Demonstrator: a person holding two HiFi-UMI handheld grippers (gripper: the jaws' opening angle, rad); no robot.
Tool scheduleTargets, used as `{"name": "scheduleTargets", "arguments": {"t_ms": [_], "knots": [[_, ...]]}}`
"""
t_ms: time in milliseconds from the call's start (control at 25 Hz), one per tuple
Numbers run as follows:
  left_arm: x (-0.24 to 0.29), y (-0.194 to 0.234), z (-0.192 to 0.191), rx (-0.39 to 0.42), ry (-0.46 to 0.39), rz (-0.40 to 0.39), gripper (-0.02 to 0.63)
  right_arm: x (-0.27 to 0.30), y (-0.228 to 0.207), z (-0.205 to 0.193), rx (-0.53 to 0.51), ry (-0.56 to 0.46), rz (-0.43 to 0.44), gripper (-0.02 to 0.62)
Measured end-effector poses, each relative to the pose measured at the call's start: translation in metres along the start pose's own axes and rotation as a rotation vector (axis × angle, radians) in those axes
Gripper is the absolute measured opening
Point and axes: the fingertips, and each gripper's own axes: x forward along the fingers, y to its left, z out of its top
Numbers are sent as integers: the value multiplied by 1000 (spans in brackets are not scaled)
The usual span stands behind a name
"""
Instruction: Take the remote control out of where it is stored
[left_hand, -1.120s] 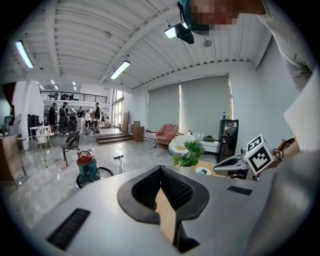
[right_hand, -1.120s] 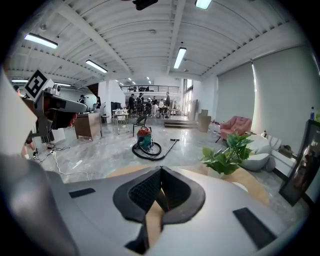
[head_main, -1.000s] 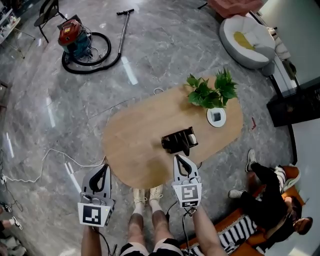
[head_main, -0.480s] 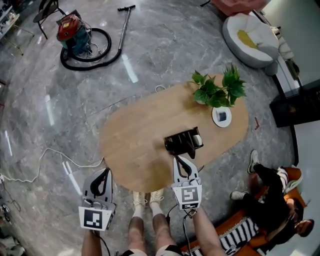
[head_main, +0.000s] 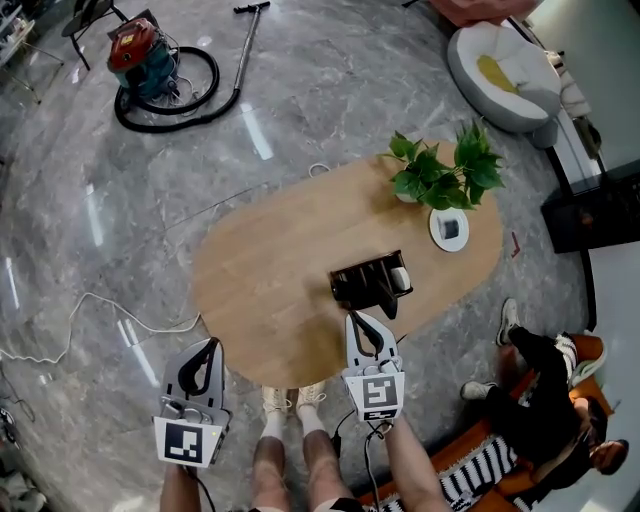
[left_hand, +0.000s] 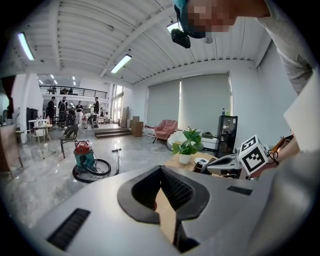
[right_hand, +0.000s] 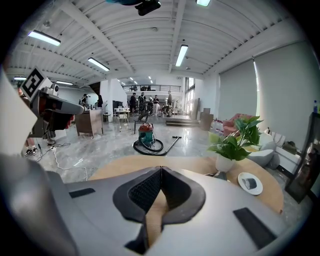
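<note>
A black open-top holder box (head_main: 368, 284) stands on the oval wooden table (head_main: 270, 270), with a white object (head_main: 400, 279) at its right end; I cannot make out the remote itself. My right gripper (head_main: 366, 322) is shut and empty, its tips over the table's near edge just short of the box. My left gripper (head_main: 203, 352) is also shut and empty, held off the table's near-left edge over the floor. In the right gripper view the shut gripper (right_hand: 161, 171) points across the tabletop (right_hand: 150, 162). The left gripper (left_hand: 161, 169) is shut in its own view too.
A potted green plant (head_main: 445, 172) and a white dish (head_main: 449, 229) with a small dark item sit at the table's far right. A vacuum cleaner (head_main: 140, 55) with hose lies on the marble floor beyond. A seated person (head_main: 540, 395) is at the lower right. A cable (head_main: 90, 310) trails left.
The view has shifted slightly, so the table and box sit a little further right and up in the head view. Both grippers stay shut and have hardly moved.
</note>
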Motion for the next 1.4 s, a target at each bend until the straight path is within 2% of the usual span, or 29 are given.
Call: {"name": "scheduleTargets", "arguments": {"t_ms": [280, 520, 600, 880, 1400], "knots": [[6, -3, -7, -1, -3, -1, 5, 7, 3, -9, 14, -1, 15, 8], [5, -2, -10, -6, 4, 7, 5, 12, 5, -8, -45, -5, 16, 14], [5, -2, -10, 1, 5, 8, 5, 16, 7, -9, -50, -1, 35, 78], [2, 2, -12, -10, 10, 25, 5, 32, 11, -24, -68, 36, 56, 133], [0, 8, -30, -10, 48, 42, 5, 59, 3, -44, -110, 83, 12, 133]]}}
